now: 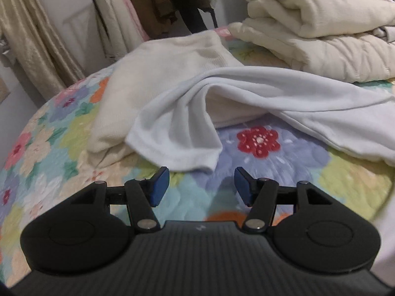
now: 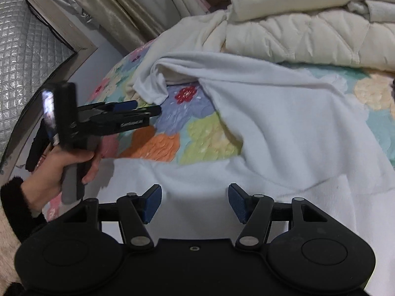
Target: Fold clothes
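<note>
A white T-shirt (image 2: 284, 113) lies spread and rumpled on the floral bedspread (image 2: 158, 145). Its sleeve (image 1: 177, 133) lies just ahead of my left gripper (image 1: 202, 185), which is open and empty, a little short of the sleeve hem. The left gripper also shows in the right wrist view (image 2: 148, 109), held in a hand, pointing at the sleeve (image 2: 153, 86). My right gripper (image 2: 195, 202) is open and empty above the shirt's near body panel. A cream garment (image 1: 148, 79) lies partly under the sleeve.
Folded cream blankets and a quilted comforter (image 1: 321, 37) are stacked at the back right of the bed. Curtains (image 1: 32, 37) and hanging clothes (image 1: 153, 5) stand beyond the far edge. The bedspread (image 1: 259, 143) shows between sleeve and shirt body.
</note>
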Demonstrator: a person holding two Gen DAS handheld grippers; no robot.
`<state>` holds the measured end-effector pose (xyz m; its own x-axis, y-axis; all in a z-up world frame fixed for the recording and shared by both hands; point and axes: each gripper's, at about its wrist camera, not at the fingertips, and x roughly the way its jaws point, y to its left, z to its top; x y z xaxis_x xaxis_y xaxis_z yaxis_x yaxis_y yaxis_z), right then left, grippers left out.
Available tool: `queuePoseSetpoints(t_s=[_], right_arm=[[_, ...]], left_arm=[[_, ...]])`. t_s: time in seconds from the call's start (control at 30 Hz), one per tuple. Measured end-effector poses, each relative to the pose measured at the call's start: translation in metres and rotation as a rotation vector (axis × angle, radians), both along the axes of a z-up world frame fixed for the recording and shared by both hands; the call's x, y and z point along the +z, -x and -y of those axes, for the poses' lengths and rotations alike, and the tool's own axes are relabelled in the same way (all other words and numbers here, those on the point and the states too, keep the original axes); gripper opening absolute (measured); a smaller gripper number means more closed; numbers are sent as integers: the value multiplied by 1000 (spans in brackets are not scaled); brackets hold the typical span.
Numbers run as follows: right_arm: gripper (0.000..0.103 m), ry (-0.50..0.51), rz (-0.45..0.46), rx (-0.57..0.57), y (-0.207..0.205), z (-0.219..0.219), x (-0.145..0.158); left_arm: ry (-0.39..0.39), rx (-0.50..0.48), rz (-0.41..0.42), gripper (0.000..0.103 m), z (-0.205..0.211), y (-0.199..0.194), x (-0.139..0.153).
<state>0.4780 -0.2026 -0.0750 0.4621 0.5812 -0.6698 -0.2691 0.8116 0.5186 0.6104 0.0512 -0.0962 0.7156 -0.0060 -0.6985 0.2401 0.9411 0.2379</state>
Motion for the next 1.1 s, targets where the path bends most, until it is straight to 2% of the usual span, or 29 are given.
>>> queuePoseSetpoints(t_s=[0.1,0.17,0.23,0.3,0.37,0.53,0.67,0.77,0.83,0.87,0.97,1.03,1.1], right_arm=[[65,-8,19,-13,-2,1,-2],[65,-13,31,-22,-3,1,-3],[65,-8,44,-29,-4,1,-3],[65,-2,38,-46,-8,2,-5],[65,-6,20,-79,-10,6,-9],[65,-21,-16,-175,4,30,-6],[65,17,-59,-154,37,38,12],[65,22,-43,-130,67,39,26],[65,-28,-61,-131,81,46,28],[65,-54,-74,-136,87,51,28],[65,-83,-109,-196,105,69,29],[65,-92,-122,-234,121,84,32],[65,-114,-130,-266,141,97,33]], left_arm=[[11,-18,-16,58,1,-17,-9],[55,11,-30,50,-3,-26,-12],[112,63,-48,18,-11,-33,-13],[120,102,-54,8,-15,-33,-12],[144,107,-65,7,-17,-27,-5],[332,53,-71,7,-15,22,35],[431,-20,-48,7,-1,76,63],[416,-56,27,7,18,125,84],[374,-84,86,7,35,157,98],[384,-103,102,7,41,172,106],[491,-191,112,7,51,210,131],[577,-242,69,7,57,236,143],[667,-252,19,7,59,262,144]])
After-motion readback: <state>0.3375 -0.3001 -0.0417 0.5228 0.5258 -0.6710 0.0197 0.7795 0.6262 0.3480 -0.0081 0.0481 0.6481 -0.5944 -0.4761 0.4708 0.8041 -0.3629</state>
